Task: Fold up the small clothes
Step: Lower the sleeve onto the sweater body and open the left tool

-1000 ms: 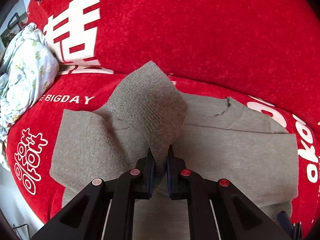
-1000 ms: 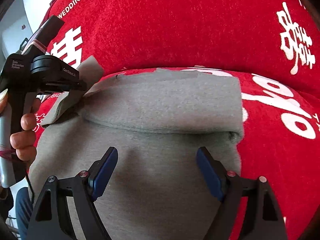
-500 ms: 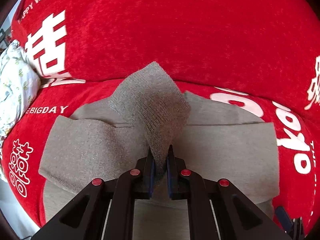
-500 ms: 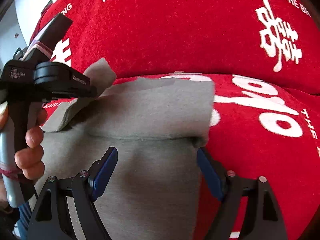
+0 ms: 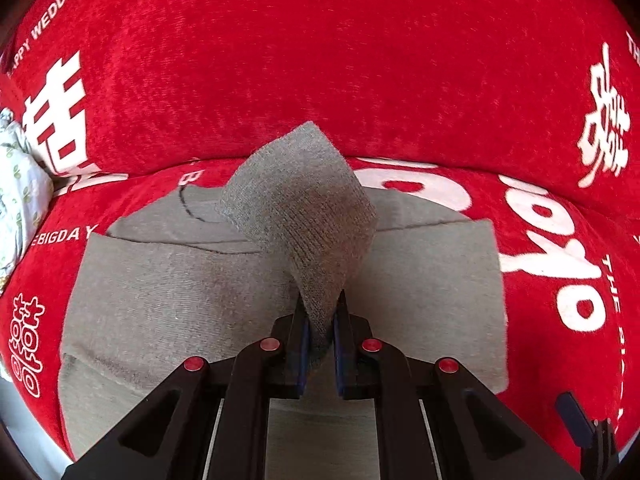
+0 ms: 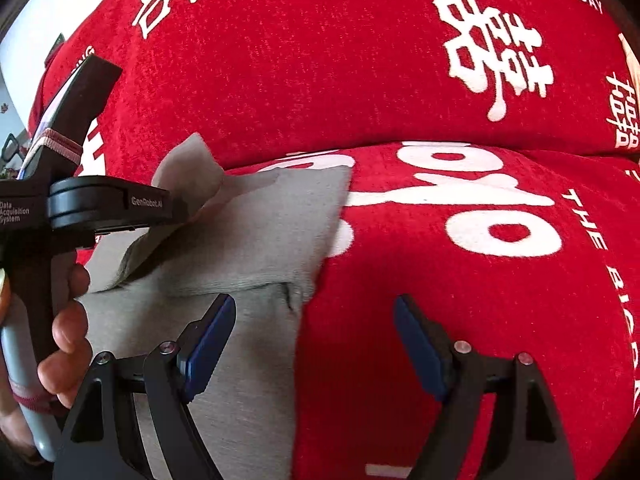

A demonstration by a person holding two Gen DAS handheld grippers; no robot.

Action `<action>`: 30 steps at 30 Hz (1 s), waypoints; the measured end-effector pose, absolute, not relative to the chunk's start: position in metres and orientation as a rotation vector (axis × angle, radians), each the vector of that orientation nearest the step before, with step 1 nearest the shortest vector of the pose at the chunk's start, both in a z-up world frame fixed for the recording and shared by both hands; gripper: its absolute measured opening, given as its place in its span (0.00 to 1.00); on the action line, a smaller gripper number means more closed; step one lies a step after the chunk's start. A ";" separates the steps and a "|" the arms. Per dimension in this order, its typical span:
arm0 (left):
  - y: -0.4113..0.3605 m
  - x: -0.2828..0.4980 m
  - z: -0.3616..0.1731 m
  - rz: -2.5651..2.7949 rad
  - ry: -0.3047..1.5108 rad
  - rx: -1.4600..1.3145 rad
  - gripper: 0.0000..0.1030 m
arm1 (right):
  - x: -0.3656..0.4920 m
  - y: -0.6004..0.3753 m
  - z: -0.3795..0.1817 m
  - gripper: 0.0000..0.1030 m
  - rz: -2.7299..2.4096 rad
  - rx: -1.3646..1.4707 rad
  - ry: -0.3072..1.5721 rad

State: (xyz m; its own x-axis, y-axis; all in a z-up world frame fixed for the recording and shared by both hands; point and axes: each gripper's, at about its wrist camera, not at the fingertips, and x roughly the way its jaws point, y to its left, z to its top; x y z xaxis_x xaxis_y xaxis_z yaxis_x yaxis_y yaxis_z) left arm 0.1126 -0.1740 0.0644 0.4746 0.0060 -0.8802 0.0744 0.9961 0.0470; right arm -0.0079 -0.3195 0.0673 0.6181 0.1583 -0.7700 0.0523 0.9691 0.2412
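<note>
A grey knit garment (image 5: 160,288) lies flat on the red sofa cover. My left gripper (image 5: 320,308) is shut on its sleeve cuff (image 5: 304,200), which stands up above the body of the garment. In the right wrist view the same garment (image 6: 248,220) fills the lower left, and the left gripper (image 6: 176,208) holds the lifted sleeve (image 6: 188,168) there, with a person's hand (image 6: 68,320) on its handle. My right gripper (image 6: 314,304) is open with nothing between its fingers. It hovers over the garment's right edge, one finger above the cloth and the other above the red cover.
The red cover (image 5: 320,60) with white lettering spreads over the seat and backrest. A white floral cloth (image 5: 16,200) is bunched at the far left. A tip of the right gripper (image 5: 576,416) shows at the lower right of the left wrist view.
Both grippers have shifted to the right. The left one carried the sleeve across the garment's body. The right one went from over the body to over its right edge.
</note>
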 end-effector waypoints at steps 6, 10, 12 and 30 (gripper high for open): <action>-0.195 0.107 0.058 -0.064 1.084 0.106 0.10 | -0.012 -0.328 0.067 0.81 0.046 0.255 0.905; -0.207 0.105 0.051 -0.068 1.081 0.135 0.10 | -0.016 -0.339 0.067 0.81 0.029 0.271 0.900; -0.208 0.106 0.046 -0.059 1.088 0.145 0.10 | -0.018 -0.343 0.067 0.81 0.026 0.280 0.900; -0.213 0.108 0.041 -0.120 1.101 0.189 0.91 | -0.019 -0.343 0.062 0.81 0.027 0.269 0.910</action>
